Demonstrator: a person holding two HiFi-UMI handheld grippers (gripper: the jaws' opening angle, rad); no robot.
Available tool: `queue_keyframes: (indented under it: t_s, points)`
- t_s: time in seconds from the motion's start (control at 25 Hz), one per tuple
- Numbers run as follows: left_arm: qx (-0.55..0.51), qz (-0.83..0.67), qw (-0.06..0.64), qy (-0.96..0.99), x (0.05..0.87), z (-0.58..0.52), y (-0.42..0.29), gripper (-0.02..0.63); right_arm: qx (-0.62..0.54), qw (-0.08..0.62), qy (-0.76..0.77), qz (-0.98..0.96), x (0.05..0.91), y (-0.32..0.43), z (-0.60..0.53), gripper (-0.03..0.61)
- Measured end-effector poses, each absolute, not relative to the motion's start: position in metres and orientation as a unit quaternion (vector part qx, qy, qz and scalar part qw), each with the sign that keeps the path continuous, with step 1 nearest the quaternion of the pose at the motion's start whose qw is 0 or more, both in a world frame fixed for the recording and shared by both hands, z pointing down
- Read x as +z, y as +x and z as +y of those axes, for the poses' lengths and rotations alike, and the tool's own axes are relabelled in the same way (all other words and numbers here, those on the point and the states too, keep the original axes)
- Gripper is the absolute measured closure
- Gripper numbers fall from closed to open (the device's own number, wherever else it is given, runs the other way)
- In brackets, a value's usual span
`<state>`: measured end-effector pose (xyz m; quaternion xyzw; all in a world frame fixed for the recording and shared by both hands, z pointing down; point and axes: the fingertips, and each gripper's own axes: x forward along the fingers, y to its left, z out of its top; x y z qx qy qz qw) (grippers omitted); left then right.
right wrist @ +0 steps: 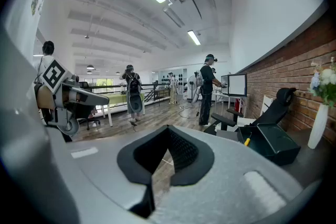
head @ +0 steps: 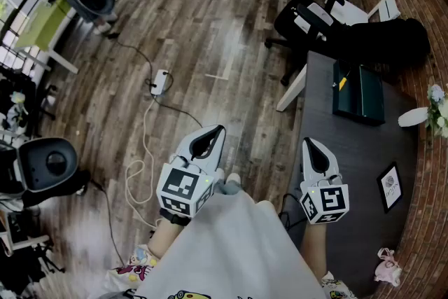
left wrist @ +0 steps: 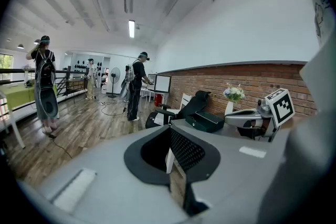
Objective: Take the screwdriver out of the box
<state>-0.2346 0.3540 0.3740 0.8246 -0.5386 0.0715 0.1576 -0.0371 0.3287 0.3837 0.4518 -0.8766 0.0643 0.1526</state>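
Your left tool (head: 218, 130) is closed on nothing, well left of the box (head: 371, 100). Your right tool (head: 309, 143) is closed and empty too, nearer the box but apart from it. Screwdriver (head: 342, 82) lies inside the box, yellow handle at its left side.
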Motion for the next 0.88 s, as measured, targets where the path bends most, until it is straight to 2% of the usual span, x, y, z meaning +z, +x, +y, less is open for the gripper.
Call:
queue_keyframes:
  t_s: [0.44,0.52,0.88]
  points:
    - [0.082,-0.539,0.147,0.825,0.371,0.355,-0.23,0.606,0.08,0.124,0.448,-0.882,0.383,-0.037,0.331,0.575]
    - [0.08,-0.535,0.148,0.828,0.371,0.352,-0.228,0.595,0.082,0.121,0.445,-0.883,0.381,-0.038,0.33,0.543]
    - [0.076,-0.526,0.156,0.833,0.384,0.319,-0.235,0.562,0.087,0.131,0.441,-0.884,0.389,-0.051,0.3,0.494]
